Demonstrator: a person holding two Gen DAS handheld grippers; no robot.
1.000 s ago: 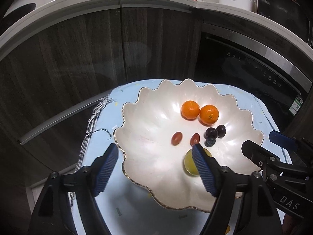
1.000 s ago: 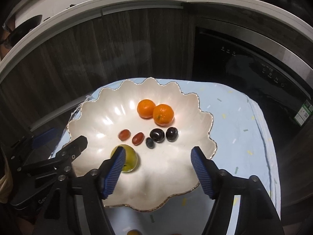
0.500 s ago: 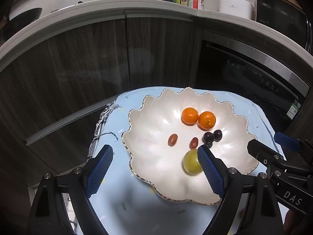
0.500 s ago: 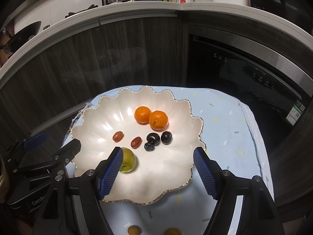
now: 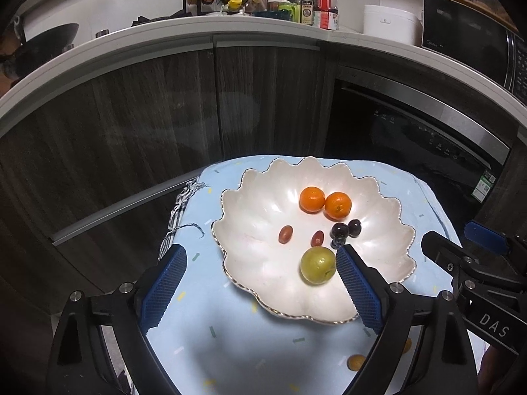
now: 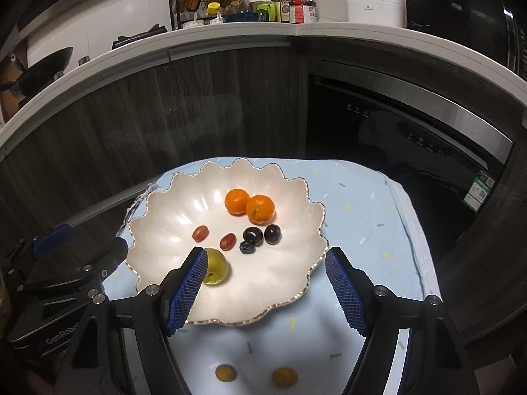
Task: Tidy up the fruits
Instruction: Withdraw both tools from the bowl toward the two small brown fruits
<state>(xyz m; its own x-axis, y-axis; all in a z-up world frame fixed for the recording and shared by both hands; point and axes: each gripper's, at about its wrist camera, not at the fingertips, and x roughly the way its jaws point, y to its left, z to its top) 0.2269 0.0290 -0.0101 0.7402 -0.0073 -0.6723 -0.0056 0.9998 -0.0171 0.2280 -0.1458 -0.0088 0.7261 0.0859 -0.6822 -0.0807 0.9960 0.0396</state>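
A white scalloped bowl (image 5: pixel 263 263) (image 6: pixel 283 283) on a light blue cloth holds two oranges (image 5: pixel 324 201) (image 6: pixel 250 205), two small red fruits (image 5: pixel 285 233) (image 6: pixel 228 241), three dark grapes (image 5: pixel 346 230) (image 6: pixel 260 237) and a green plum (image 5: pixel 318 265) (image 6: pixel 217 265). Two small orange kumquats (image 6: pixel 226 372) (image 6: pixel 285 377) lie on the cloth in front of the bowl. My left gripper (image 5: pixel 260 263) is open and empty above the bowl's near left. My right gripper (image 6: pixel 266 263) is open and empty above the bowl's near edge.
The light blue cloth (image 5: pixel 230 345) (image 6: pixel 362 214) covers a small table before dark cabinets (image 5: pixel 148 131) and a black dishwasher (image 6: pixel 411 151). A counter (image 5: pixel 263 23) behind carries bottles and a white cooker. A checked cloth edge (image 5: pixel 179 204) hangs at the table's left.
Both grippers have pulled back and up from the bowl, which looks smaller now. The two kumquats on the cloth have come into view. The fruits in the bowl have not moved.
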